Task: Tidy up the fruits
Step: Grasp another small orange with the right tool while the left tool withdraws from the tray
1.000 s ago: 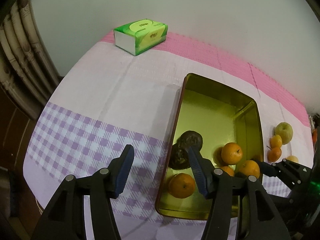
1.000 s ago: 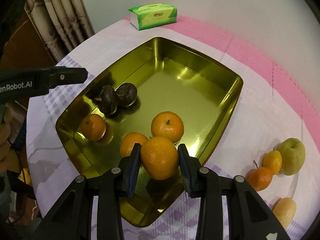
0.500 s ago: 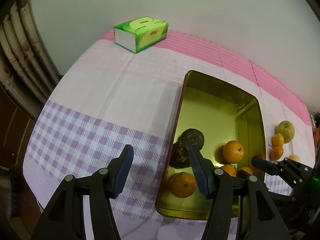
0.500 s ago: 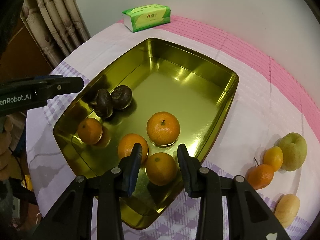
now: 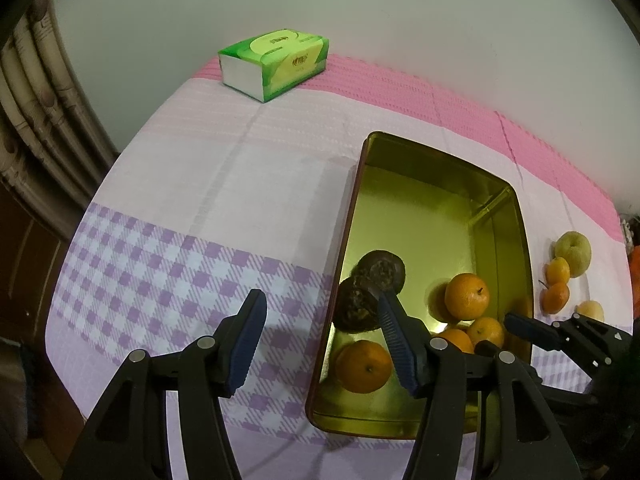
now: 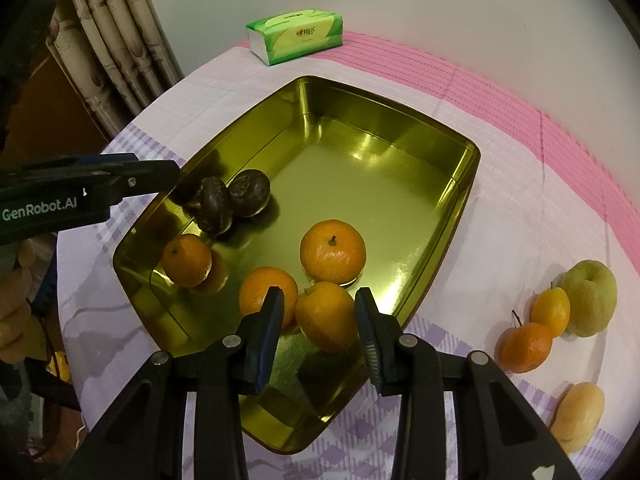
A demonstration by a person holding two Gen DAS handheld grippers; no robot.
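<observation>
A gold metal tray [image 6: 460, 208] [image 5: 516, 232] holds several oranges and two dark brown fruits [image 6: 236, 196] [image 5: 380, 272]. My right gripper [image 6: 320, 332] is open above the tray's near end, its jaws on either side of an orange [image 6: 326, 314] that lies in the tray. My left gripper [image 5: 320, 340] is open and empty over the tray's left rim. On the cloth to the right lie a green apple [image 6: 590, 298], two small oranges [image 6: 526, 346] [image 6: 551, 310] and a pale yellow fruit [image 6: 578, 416].
A green tissue box [image 5: 274, 64] [image 6: 294, 36] stands at the table's far edge by the wall. Curtains [image 6: 116, 28] hang to the left. The table carries a pink and purple checked cloth [image 5: 180, 208].
My right gripper let go of the orange, which now lies in the tray, and has drawn back and up. The left gripper has barely moved.
</observation>
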